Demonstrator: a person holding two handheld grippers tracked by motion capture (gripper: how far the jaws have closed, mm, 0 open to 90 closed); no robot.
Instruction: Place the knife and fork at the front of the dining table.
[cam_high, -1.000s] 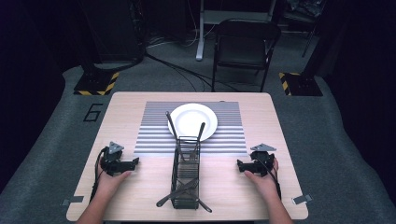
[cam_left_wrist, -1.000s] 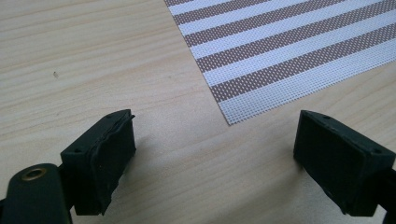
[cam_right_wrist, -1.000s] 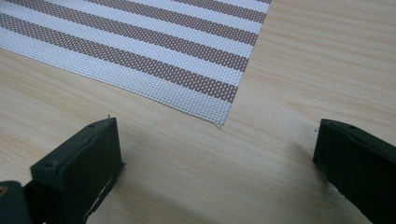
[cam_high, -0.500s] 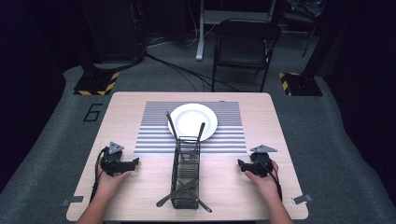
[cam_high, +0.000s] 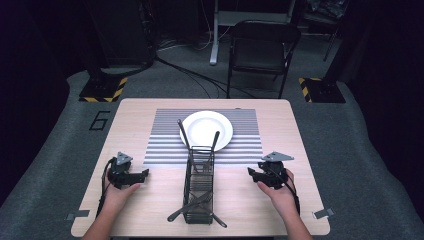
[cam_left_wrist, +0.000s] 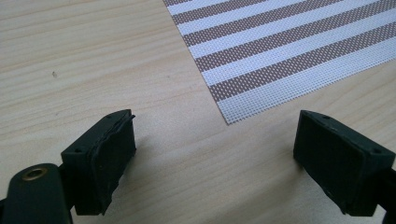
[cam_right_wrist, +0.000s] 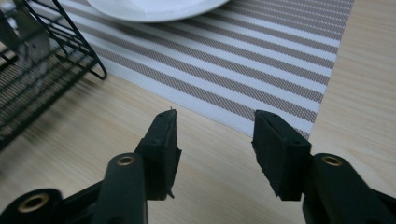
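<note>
Dark floor and a folding chair (cam_high: 263, 47) lie beyond the wooden table (cam_high: 150, 107), where a black wire caddy (cam_high: 199, 185) of cutlery stands just in front of the white plate (cam_high: 206, 130) on the striped mat (cam_high: 165, 145). Left of the caddy, the left gripper (cam_high: 142, 175) rests with jaws wide apart — empty. Right of it, the right gripper (cam_high: 251, 172) also rests, its jaws parted. I'd approach a handle (cam_high: 182, 131) from above, squarely — closing only once both pads flank it.

Even overhead light brightens the table (cam_high: 150, 190) amid dark surroundings; soft shadows, slight blur throughout.
</note>
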